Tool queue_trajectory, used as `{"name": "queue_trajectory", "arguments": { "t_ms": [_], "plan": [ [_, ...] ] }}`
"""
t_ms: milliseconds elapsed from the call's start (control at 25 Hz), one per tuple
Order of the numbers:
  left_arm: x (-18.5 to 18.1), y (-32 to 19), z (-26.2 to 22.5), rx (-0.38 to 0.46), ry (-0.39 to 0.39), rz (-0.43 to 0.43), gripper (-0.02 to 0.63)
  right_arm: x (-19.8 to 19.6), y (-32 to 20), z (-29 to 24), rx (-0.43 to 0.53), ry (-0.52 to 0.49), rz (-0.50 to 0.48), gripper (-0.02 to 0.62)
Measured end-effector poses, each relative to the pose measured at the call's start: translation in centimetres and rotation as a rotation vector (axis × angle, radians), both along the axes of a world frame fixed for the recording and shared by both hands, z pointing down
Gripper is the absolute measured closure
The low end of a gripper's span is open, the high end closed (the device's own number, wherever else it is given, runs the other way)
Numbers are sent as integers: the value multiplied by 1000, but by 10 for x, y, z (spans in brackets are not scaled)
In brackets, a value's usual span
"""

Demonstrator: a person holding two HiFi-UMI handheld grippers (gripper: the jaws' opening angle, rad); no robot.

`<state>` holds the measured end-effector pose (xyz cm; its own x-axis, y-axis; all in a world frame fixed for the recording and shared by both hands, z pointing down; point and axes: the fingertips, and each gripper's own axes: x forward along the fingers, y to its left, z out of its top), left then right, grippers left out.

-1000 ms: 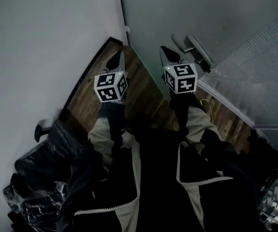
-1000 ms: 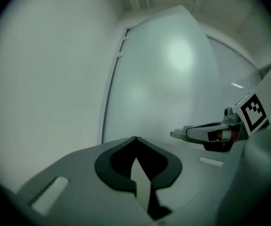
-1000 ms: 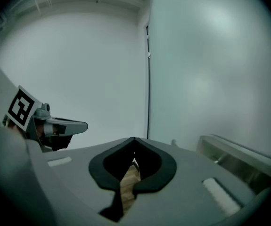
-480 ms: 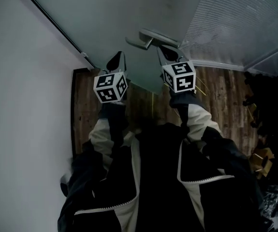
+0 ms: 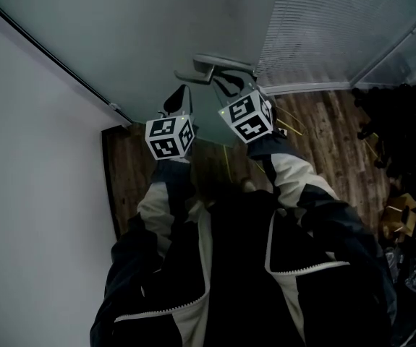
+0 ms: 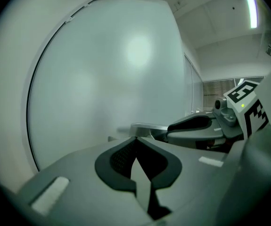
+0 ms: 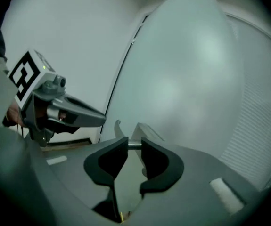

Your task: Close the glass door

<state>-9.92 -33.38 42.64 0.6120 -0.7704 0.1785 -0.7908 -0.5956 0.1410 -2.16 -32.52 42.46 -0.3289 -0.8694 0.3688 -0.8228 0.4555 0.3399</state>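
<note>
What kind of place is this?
Probably an indoor hallway or office entrance: there is a frosted glass door with a metal lever handle, a wooden floor and a plain white wall.

Frosted grey glass door (image 5: 157,27) blocks passage ahead, silver metal lever handle (image 5: 215,65) jutting from it; white wall (image 5: 34,194) hems left; brown wooden plank floor (image 5: 323,136) open rightward up to black clutter (image 5: 392,114).

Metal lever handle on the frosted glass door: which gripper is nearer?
Right. The right gripper is opening its jaws around the metal lever handle; the left gripper sits to its left, jaws together.
</note>
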Motion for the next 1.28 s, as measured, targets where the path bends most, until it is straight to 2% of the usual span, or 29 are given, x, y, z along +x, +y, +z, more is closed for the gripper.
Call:
{"name": "queue_trajectory", "arguments": {
  "t_ms": [80,240,360,400,440,520,720,1280],
  "plan": [
    [-1,-3,-1,2,5,1,606,-13,-5,7,-15,129,-56,449],
    [-5,-9,-4,-5,10,-13,606,-29,-16,22,5,493,-156,394],
    [-13,-14,-3,-10,19,-27,606,-35,-27,42,45,755,-177,405],
    [-16,-15,-2,-11,23,-29,606,-34,-31,46,62,818,-169,459],
    [-17,-16,-3,-12,26,-30,606,-32,-34,48,76,861,-161,462],
    [-19,-18,-4,-13,31,-28,606,-29,-37,47,89,879,-153,465],
    [-16,-18,-3,-18,33,-16,606,-28,-36,44,84,847,-151,463],
    [13,-44,-13,16,2,73,606,15,-89,47,98,970,-81,466]
  ]
}}
